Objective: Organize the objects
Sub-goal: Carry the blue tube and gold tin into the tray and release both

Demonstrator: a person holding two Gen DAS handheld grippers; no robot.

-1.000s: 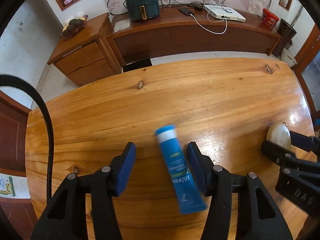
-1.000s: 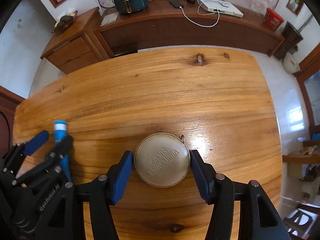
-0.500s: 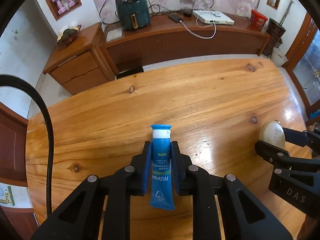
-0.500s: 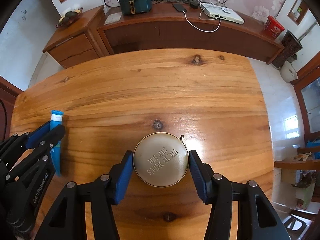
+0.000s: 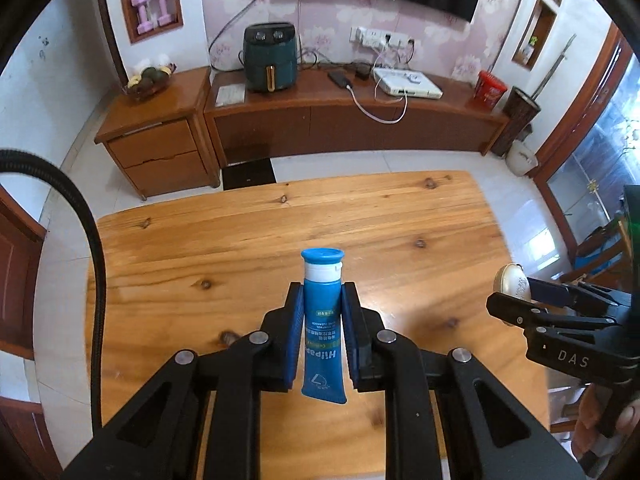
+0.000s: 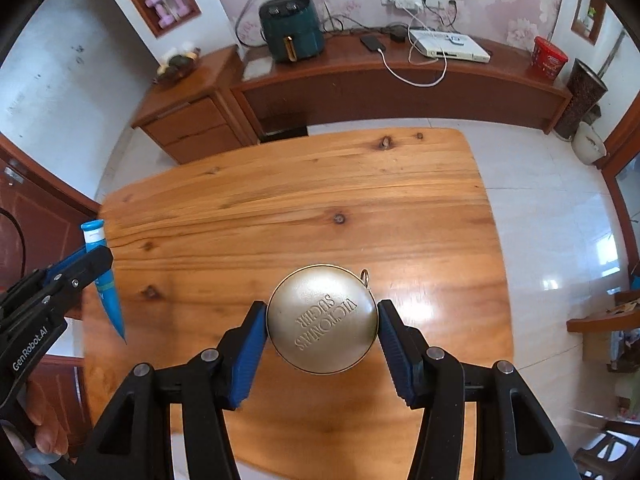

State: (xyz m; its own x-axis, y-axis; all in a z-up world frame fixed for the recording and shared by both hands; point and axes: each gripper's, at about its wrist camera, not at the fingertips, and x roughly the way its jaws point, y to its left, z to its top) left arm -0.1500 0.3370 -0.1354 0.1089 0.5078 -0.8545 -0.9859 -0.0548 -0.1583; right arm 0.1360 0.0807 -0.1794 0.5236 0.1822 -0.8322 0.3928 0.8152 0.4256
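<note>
Now L gripper (image 5: 322,312) clamped on blue tube (image 5: 322,328), axis along fingers, cap fwd; R gripper (image 6: 322,322) gripping round tin (image 6: 322,319); both above table (image 6: 280,200).

There are two grippers: the left gripper (image 5: 322,312) and the right gripper (image 6: 322,320). One blue tube (image 5: 322,332) and one round gold tin (image 6: 322,319) are in view, above one wooden table (image 6: 300,200). Further back stand one dark green air fryer (image 5: 271,57), two pink dumbbells (image 5: 153,9), one red tub (image 5: 489,89), and what looks like one fruit bowl (image 5: 149,79).
</note>
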